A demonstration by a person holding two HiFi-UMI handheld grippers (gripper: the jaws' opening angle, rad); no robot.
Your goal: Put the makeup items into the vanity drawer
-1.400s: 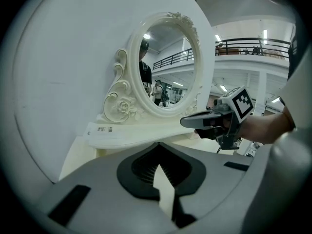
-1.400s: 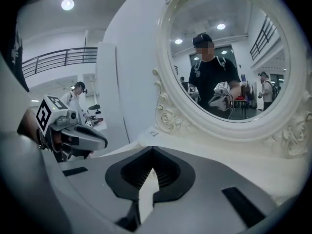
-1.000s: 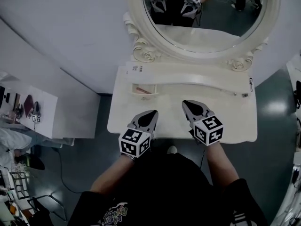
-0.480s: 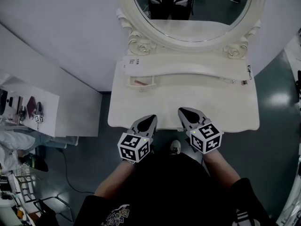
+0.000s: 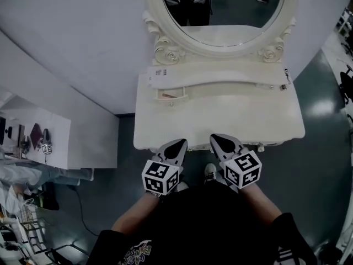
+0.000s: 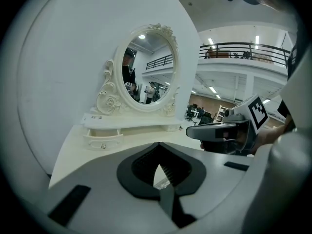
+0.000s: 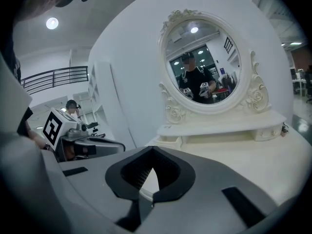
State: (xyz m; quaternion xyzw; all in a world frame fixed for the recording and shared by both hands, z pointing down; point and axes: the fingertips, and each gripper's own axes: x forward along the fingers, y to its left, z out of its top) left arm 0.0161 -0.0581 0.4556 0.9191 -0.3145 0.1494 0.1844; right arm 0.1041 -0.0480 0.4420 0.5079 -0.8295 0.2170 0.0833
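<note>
The cream vanity table [image 5: 220,117] stands against the wall under its oval mirror [image 5: 220,4]. At the left end of its raised shelf a small drawer [image 5: 172,94] is pulled slightly open, with something pinkish lying inside. The left gripper view shows the drawer's [image 6: 103,139] rounded front and knob. My left gripper [image 5: 175,147] and right gripper [image 5: 220,142] hover side by side at the table's front edge. Both are shut with nothing in them, tips pointing at the mirror. From its own camera the left gripper [image 6: 157,145] has its jaws meeting at the tip, as does the right gripper [image 7: 153,148].
A small dark fitting [image 5: 284,86] sits at the shelf's right end, and a printed label [image 5: 160,72] at its left end. To the far left a low white side table [image 5: 55,142] carries several small objects. My shoe [image 5: 209,173] shows below the table's front edge.
Both grippers have drawn back from over the tabletop to its front edge. The vanity has slid up the view as I stepped away. Both stay shut.
</note>
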